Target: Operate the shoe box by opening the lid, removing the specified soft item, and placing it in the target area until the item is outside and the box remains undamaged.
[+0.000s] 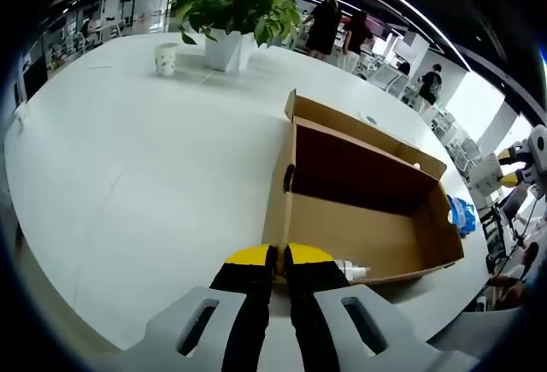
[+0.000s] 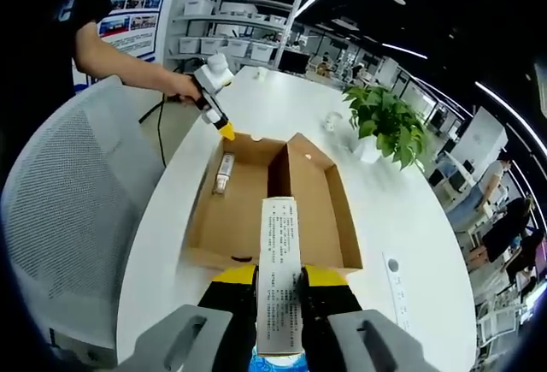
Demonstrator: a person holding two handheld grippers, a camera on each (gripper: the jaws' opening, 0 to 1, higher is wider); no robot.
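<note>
Right gripper [image 2: 279, 291] jaws closed on a labelled, probably light, soft pack [image 2: 279, 278] above the open shoe box [image 2: 338, 209]; left gripper [image 1: 279, 261] pinches the box's near edge.

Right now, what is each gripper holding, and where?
The right gripper clamps a white labelled pack around its middle. The left gripper pinches the cardboard box's near wall edge.
</note>
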